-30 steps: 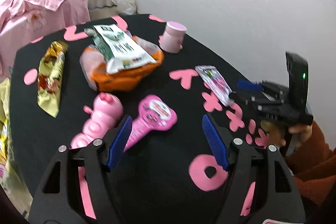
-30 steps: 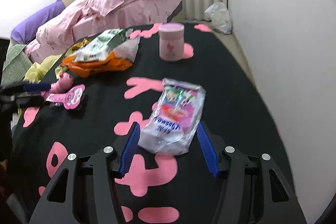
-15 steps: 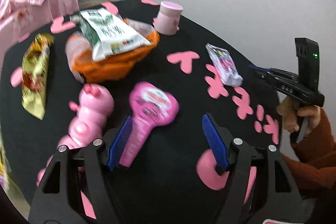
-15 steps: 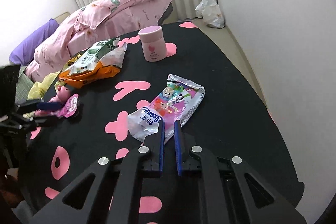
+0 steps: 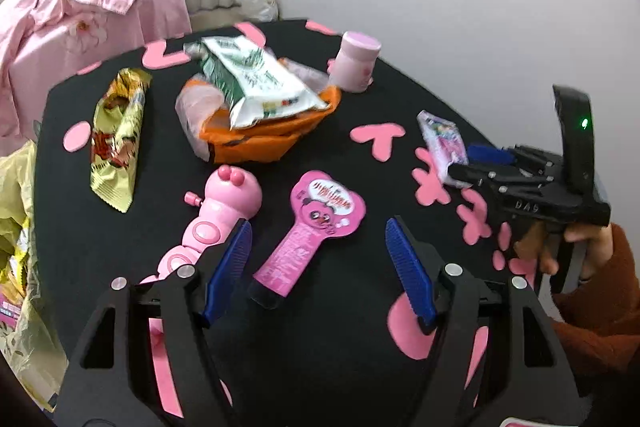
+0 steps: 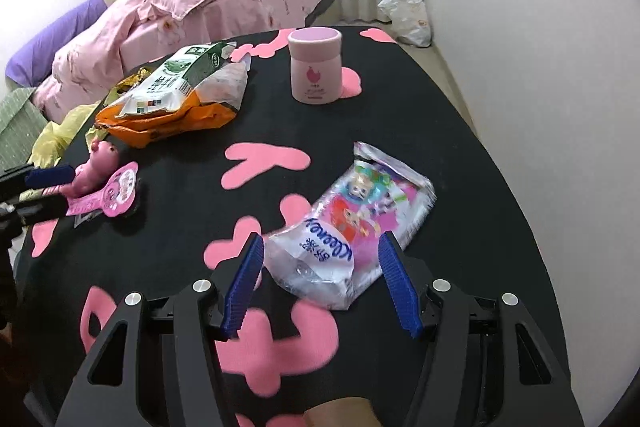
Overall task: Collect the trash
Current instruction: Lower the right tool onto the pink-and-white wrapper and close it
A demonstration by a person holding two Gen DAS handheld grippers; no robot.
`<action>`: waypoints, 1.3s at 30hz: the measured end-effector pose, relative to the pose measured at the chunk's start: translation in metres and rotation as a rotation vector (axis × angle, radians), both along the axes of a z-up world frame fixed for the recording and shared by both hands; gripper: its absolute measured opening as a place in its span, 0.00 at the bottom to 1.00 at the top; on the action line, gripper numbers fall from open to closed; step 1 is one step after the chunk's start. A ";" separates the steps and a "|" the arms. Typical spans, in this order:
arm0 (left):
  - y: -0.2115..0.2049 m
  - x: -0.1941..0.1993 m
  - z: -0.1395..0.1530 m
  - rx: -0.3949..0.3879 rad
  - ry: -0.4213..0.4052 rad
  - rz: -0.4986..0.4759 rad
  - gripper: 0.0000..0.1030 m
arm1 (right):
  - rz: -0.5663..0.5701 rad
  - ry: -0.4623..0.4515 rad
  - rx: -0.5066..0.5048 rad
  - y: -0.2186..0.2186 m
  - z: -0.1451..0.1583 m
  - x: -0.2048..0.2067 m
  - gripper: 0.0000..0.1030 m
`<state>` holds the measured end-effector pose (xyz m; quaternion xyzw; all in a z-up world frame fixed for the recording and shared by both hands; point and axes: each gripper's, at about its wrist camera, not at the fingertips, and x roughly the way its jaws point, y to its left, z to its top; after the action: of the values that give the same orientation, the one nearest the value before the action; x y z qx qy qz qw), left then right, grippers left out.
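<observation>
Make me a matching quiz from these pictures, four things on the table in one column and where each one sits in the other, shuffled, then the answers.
Things
1. tissue pack
2. pink jar
3. pink card wrapper
4. gold snack bag

Places
A. between the left tool's open fingers
B. far end of the table, upright
C. between the right tool's open fingers
D. left table edge in the left view

Pairs: 1-C, 2-B, 3-A, 4-D

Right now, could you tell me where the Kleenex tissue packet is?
In the right wrist view, the Kleenex tissue packet lies flat on the black table, its near end between the open right gripper fingers, nearer than the pink jar.
</observation>
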<state>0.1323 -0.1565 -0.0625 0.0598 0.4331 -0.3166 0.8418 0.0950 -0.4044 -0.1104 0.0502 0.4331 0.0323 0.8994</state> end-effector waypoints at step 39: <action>-0.024 0.025 -0.008 0.042 0.062 0.130 0.72 | -0.014 -0.035 0.045 -0.039 -0.002 -0.028 0.05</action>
<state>0.1570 -0.1803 -0.0706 0.0393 0.4686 -0.2540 0.8452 0.0667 -0.4437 -0.1124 0.0730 0.4161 0.0368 0.9056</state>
